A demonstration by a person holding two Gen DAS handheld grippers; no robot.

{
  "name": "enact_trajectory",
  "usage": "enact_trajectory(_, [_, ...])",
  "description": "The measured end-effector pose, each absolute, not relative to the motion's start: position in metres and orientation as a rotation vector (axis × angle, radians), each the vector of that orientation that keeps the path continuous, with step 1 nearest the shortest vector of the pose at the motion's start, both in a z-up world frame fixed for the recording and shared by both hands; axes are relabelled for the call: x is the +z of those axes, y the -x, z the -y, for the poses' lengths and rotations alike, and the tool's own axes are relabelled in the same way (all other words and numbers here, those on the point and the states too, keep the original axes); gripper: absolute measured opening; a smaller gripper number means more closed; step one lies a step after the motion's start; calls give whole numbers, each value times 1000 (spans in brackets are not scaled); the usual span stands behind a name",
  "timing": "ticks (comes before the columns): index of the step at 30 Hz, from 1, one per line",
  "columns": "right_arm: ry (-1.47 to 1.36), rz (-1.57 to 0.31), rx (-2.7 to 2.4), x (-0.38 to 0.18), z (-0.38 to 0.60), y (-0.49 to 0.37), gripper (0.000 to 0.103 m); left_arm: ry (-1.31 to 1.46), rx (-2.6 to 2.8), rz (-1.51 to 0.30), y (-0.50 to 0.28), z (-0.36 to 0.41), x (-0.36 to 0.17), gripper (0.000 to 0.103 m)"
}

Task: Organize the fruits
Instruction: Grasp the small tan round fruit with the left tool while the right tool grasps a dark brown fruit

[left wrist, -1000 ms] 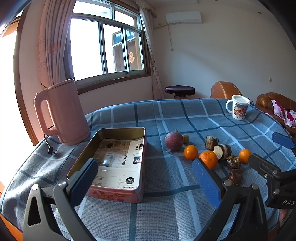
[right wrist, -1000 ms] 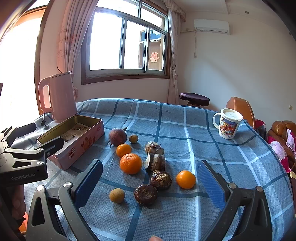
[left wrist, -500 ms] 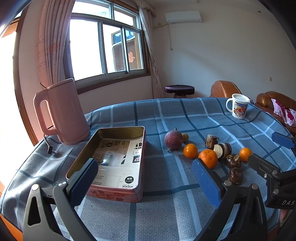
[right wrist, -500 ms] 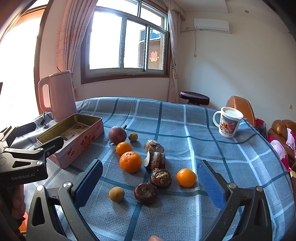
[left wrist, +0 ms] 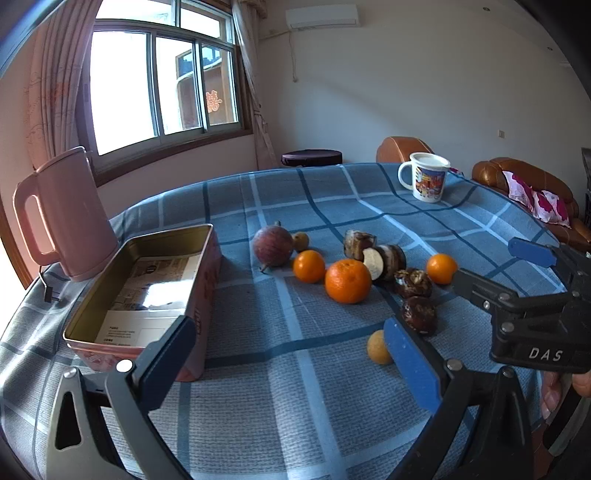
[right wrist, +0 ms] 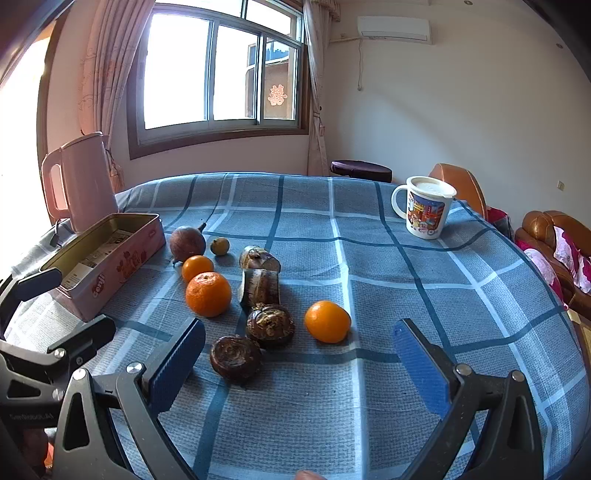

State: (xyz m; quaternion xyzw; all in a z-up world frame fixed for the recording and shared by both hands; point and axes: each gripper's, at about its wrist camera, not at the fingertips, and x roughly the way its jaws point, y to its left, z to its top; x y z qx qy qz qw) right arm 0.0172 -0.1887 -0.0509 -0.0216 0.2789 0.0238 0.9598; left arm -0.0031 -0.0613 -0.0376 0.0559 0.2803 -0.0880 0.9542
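Lay loose in a cluster near the middle of the table [right wrist: 369, 406]: a large orange [right wrist: 208, 294], a smaller orange [right wrist: 197, 267] just behind it, a third orange [right wrist: 327, 321] off toward the right edge. Between them, four dark brown knobbly fruits in a rough line, the nearest [right wrist: 235, 358] touching the next [right wrist: 270, 325], then two cut pieces [right wrist: 259, 286] further back. Behind those, a reddish-purple round fruit [right wrist: 187, 243] with a stem, and a small yellow-brown fruit [right wrist: 219, 246] just beside it. From the left wrist view, another small yellow fruit [left wrist: 377, 347] partly hidden behind a finger pad.

Stood open beside the cluster, toward the left edge: a pink rectangular tin [left wrist: 147, 291], printed paper lining its bottom, no fruit in it. Behind the tin, at the far left corner, a pink electric kettle [left wrist: 62, 218]. Near the far right edge, a white printed mug [right wrist: 424, 210].

Hovered over the near edge with fingers spread wide and nothing between them: left gripper [left wrist: 291, 365] and right gripper [right wrist: 295, 365].

Covered in a blue plaid cloth, the table. Beyond it: a bright window [right wrist: 218, 70] with pink curtains, a wall air conditioner [right wrist: 393, 29], a dark round stool [right wrist: 360, 170], brown leather seating [left wrist: 524, 184] along the right.
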Motion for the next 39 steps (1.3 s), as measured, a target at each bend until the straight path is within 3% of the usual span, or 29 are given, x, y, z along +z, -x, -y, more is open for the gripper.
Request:
enact_trajectory(4, [24, -592, 43, -59, 201, -18, 100, -130, -240, -613, -1, 83, -50, 103])
enact_trajectory(7, [9, -616, 44, -66, 208, -20, 89, -133, -287, -655, -6, 96, -58, 100])
enact_trajectory(13, [-3, -632, 76, -72, 208, -22, 87, -139, -351, -763, -17, 112, -76, 75])
enact_trajectory(17, [0, -635, 88, -73, 206, -22, 85, -135, -372, -785, -19, 113, -80, 47])
enact_trajectory(21, [9, -639, 106, -72, 198, -23, 82, -116, -409, -793, -20, 109, -81, 29])
enact_trajectory(39, [47, -732, 224, -88, 158, -41, 59, -38, -237, -660, -26, 55, -56, 28])
